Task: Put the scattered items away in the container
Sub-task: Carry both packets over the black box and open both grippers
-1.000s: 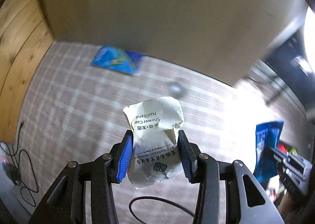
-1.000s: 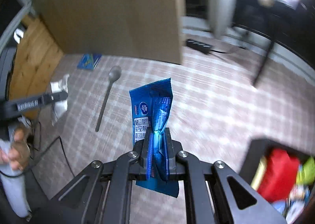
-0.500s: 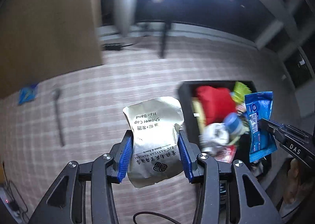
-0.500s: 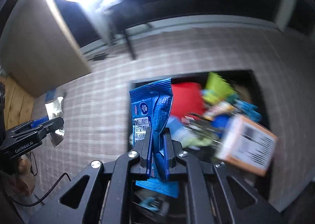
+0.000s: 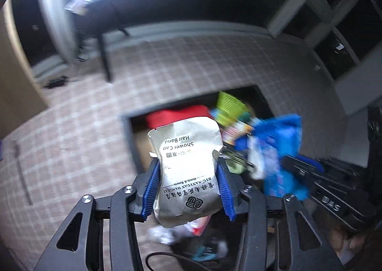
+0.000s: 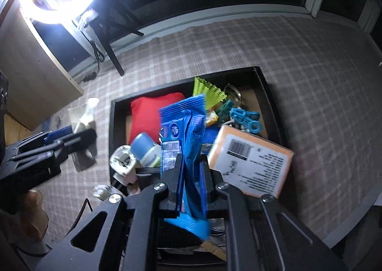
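Both hands have swung from open carpet to above the black box (image 6: 269,94), fingers just opening. The silver packet (image 5: 188,170) sits loosely between the left gripper (image 5: 188,190), centre frame; the blue wrapper (image 6: 188,151) slips through the right gripper (image 6: 191,182). The silver packet, near the box's left wall, could fall outside.

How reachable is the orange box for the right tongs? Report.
Probably not: the right tongs, whose jaws have just been opening, have the blue packet between them. The orange box lies uncovered in the container.
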`<state>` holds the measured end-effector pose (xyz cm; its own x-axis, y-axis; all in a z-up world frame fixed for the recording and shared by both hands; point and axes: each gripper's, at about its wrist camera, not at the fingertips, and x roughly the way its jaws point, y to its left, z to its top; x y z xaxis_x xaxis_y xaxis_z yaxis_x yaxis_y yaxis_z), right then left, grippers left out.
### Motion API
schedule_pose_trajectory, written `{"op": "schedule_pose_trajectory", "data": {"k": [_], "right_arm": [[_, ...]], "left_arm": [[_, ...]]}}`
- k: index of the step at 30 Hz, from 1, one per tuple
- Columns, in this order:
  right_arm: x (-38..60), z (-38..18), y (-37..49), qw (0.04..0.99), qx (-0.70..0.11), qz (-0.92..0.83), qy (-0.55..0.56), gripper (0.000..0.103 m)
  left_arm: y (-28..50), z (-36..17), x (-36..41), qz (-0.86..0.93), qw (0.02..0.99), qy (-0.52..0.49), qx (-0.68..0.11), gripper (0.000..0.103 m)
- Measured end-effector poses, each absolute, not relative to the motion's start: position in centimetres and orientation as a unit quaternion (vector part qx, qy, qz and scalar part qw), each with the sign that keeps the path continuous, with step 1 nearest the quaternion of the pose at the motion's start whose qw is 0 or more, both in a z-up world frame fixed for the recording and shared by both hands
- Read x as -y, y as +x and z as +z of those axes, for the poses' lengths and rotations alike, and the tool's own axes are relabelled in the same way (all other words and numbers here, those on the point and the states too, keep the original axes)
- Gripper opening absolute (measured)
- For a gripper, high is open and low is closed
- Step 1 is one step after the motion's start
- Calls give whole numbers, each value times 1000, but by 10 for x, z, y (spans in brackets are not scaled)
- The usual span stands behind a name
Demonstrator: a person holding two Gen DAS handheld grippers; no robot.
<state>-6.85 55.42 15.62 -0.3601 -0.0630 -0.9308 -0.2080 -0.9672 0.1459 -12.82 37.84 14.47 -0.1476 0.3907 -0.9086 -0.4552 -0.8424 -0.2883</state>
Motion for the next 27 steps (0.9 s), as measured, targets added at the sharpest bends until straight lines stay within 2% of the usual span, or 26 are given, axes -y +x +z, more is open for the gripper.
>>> {"op": "schedule_pose_trajectory", "data": {"k": [2, 3, 10, 15, 27], "right_arm": [[-559, 161, -65, 61, -114, 819, -559, 35], [-561, 164, -63, 65, -116, 823, -553, 38], [-558, 177, -57, 58, -111, 832, -541, 39], [-555, 181, -58, 56, -104, 836, -536, 39], [-545, 180, -57, 45, -105, 835, -539, 41]], "left_arm": [[-125, 140, -384, 745, 286, -601, -29, 58], [-125, 138, -384, 747, 282, -601, -33, 58], [-124, 136, -375, 745, 276, -606, -37, 59], [-114, 140, -383, 740, 293, -604, -48, 70], [-108, 142, -365, 745, 279, -604, -45, 71]]}}
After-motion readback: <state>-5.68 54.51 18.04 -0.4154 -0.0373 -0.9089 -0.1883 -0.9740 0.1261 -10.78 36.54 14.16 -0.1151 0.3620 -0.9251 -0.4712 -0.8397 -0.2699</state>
